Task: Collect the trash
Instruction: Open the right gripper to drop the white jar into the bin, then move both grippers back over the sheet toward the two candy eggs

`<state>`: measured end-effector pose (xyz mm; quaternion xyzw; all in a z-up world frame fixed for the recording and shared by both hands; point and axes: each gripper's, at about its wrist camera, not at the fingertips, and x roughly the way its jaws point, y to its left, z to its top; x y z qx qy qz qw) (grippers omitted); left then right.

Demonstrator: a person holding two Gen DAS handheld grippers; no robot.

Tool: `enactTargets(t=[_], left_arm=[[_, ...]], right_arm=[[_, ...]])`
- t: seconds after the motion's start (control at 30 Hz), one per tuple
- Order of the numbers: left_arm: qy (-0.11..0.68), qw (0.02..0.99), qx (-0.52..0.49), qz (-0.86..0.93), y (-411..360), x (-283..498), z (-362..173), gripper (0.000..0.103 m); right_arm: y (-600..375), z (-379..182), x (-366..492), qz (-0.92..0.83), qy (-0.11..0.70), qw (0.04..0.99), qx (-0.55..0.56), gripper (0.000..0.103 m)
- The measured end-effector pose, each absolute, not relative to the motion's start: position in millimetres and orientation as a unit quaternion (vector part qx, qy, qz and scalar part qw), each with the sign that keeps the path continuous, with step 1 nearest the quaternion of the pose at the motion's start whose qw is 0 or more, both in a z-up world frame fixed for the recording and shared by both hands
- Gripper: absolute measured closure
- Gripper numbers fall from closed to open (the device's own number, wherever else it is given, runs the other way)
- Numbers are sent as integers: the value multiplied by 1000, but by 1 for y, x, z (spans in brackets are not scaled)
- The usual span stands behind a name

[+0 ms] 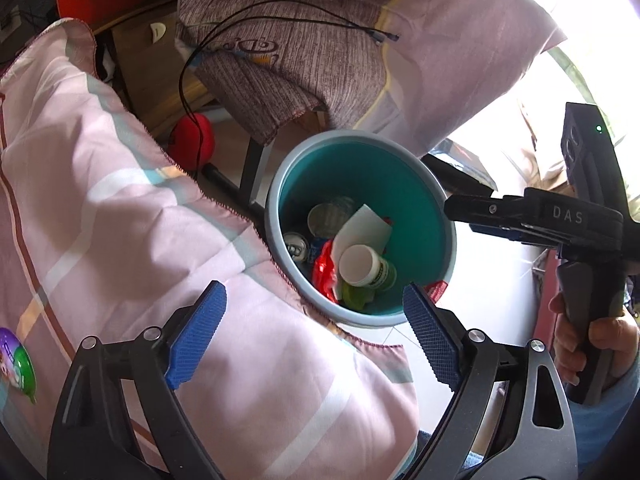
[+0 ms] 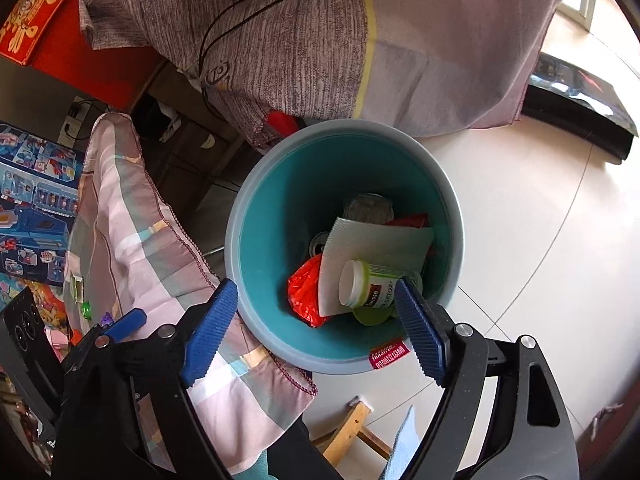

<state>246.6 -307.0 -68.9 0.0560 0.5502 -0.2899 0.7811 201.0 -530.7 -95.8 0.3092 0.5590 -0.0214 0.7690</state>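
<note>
Your two grippers angle steeply down over teal trash bin [image 2: 280,184] on floor. Left wrist view alone shows your right hand [image 1: 588,344] on handle. Left gripper [image 1: 316,336]: jaws wide, empty, over quilt [image 1: 120,200] edge. Right gripper [image 2: 316,328]: jaws wide, nothing held. Supplement bottle [image 2: 368,284], white card [image 2: 376,240], red wrapper [image 2: 306,296] lie inside bin.

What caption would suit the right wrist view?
Open right gripper above a teal bin holding a white-capped bottle, paper and red wrapper.

Pink plaid quilt [image 1: 120,216], grey knit cloth [image 2: 280,40], black cable [image 1: 224,32], blue toy box [image 2: 36,200]
</note>
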Motion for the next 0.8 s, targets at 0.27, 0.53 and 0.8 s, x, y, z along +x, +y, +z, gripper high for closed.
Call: enactTargets(t=[0.27, 0.53, 0.8], left_arm=[[544, 786, 53, -289, -287, 230, -61, 10], [539, 795, 29, -275, -251, 219, -52, 9], [528, 812, -1, -250, -200, 208, -42, 8]], right_arm=[[-527, -95, 186, -41, 569, 758, 316, 19], [-495, -78, 181, -28, 569, 766, 297, 19], [-446, -54, 186, -2, 573, 778, 257, 19]])
